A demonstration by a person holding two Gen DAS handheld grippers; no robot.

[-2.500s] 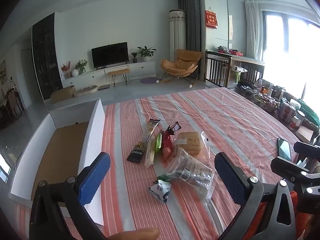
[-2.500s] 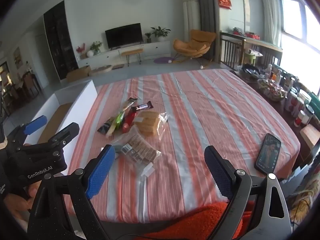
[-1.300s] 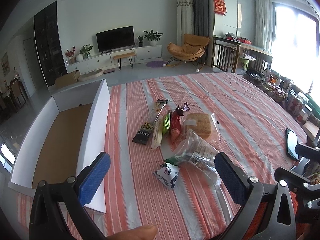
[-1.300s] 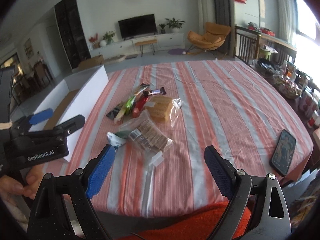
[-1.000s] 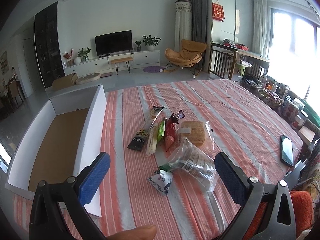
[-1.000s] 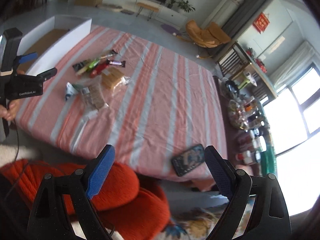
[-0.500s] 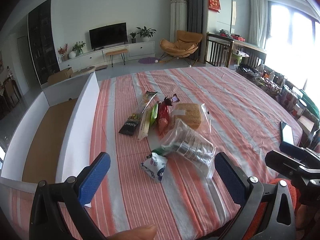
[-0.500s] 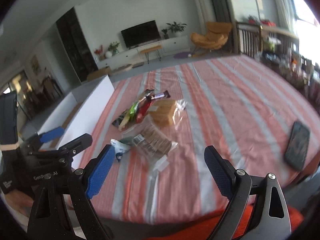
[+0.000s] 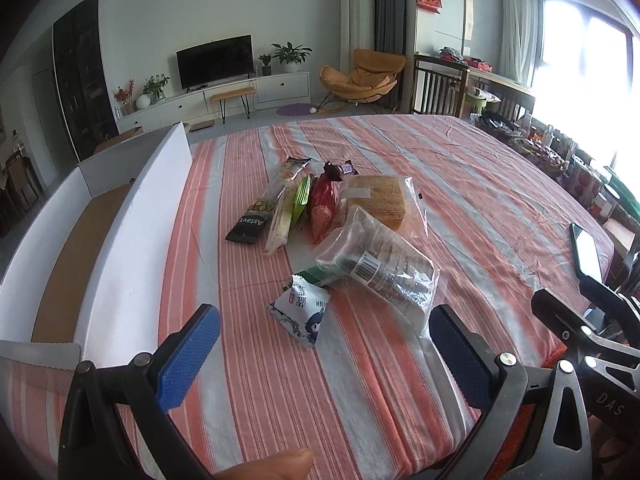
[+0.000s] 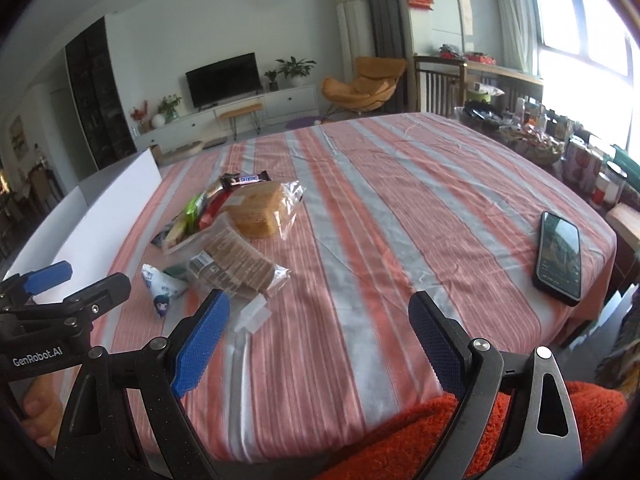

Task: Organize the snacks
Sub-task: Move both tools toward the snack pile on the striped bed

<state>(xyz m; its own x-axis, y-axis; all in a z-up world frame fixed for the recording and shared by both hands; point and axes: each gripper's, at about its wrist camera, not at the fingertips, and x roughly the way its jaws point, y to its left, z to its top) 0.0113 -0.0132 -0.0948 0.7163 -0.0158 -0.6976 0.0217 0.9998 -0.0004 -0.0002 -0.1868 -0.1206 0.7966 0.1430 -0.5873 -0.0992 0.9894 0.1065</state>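
A pile of snacks lies mid-table on a striped cloth (image 9: 460, 200): a clear bag of biscuits (image 9: 380, 268) (image 10: 236, 260), a bag of yellow cake (image 9: 378, 200) (image 10: 258, 208), a small white-and-blue packet (image 9: 302, 310) (image 10: 160, 284), a black Astave bar (image 9: 250, 224), a red packet (image 9: 322, 200), a green packet (image 9: 300, 200) and a Snickers bar (image 10: 248, 179). My left gripper (image 9: 324, 356) is open and empty, just short of the white packet. My right gripper (image 10: 316, 340) is open and empty over the table's near edge.
A long white box with a brown floor (image 9: 60, 264) stands along the table's left edge. A phone (image 10: 558, 256) lies at the right edge. Jars and bottles (image 10: 580, 164) stand beyond the right side. An orange fuzzy cushion (image 10: 440, 440) is below my right gripper.
Both grippers have swung about and now sit closer to the snack pile. The snacks have not moved. Both grippers stayed open.
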